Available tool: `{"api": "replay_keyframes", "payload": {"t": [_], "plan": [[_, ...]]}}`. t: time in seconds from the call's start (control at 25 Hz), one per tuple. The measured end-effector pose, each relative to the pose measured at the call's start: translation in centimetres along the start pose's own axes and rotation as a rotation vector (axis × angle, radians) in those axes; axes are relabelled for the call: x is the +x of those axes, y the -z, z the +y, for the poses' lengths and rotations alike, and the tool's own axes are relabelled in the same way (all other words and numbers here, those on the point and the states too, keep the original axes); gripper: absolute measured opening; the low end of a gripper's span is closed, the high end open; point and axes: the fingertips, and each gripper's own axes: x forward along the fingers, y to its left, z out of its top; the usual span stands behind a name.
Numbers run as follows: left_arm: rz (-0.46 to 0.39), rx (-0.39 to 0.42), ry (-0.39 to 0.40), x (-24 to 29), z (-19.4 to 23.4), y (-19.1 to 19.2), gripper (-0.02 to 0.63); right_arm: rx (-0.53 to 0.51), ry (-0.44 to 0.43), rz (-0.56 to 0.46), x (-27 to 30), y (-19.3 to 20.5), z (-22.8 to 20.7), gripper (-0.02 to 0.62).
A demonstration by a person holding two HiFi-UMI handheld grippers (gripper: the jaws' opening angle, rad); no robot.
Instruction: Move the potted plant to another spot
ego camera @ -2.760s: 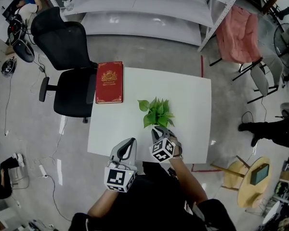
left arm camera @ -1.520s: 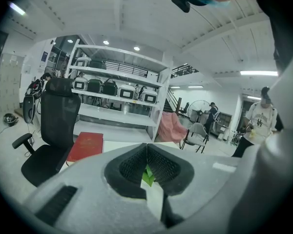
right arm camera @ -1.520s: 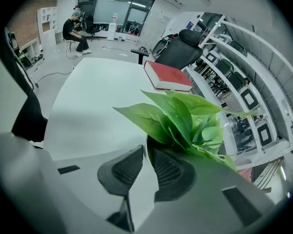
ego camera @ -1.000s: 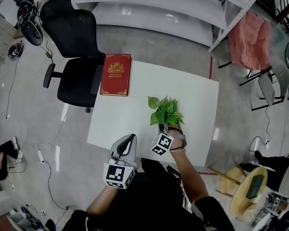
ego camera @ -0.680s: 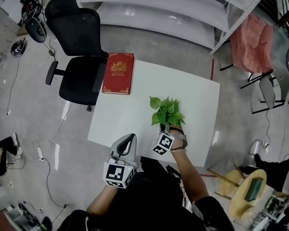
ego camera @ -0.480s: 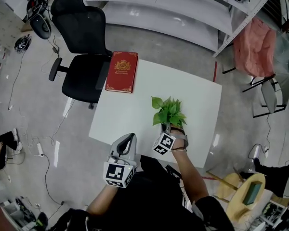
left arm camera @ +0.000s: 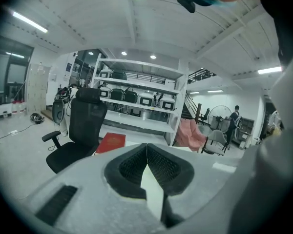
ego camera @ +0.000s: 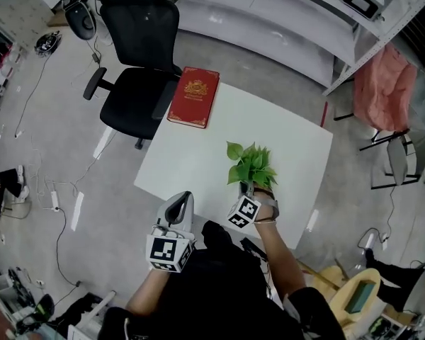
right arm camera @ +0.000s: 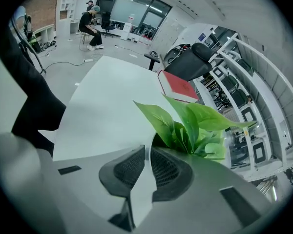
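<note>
Potted plant (ego camera: 251, 167) stands upright on white table (ego camera: 198, 154), near its 5 o'clock edge. Right gripper (ego camera: 248, 190) meets the pot; foliage lies at 12 o'clock from it. Jaws narrow, apparently pinching the rim. Left gripper (ego camera: 180, 200) sits at 8 o'clock, well apart, closed on nothing.

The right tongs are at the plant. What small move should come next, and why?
Probably a short straight lift with the right tongs: their jaws look closed on the pot rim of the plant, which seems to stand on the table. The left tongs are shut, empty and away from it.
</note>
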Motion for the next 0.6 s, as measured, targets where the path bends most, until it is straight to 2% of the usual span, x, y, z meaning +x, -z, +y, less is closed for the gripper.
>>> {"api": "replay_keyframes", "payload": {"t": [0.16,0.6], "plan": [[-0.025,-0.009,-0.034,-1.5,2.0,-0.4,0.017,0.0,0.002,-0.013,-0.8,-1.4,0.6,0.041],[-0.065,-0.016,-0.049,-5.1,7.1,-0.7,0.017,-0.019,0.018,-0.009,-1.5,-6.3,2.5,0.041]]}}
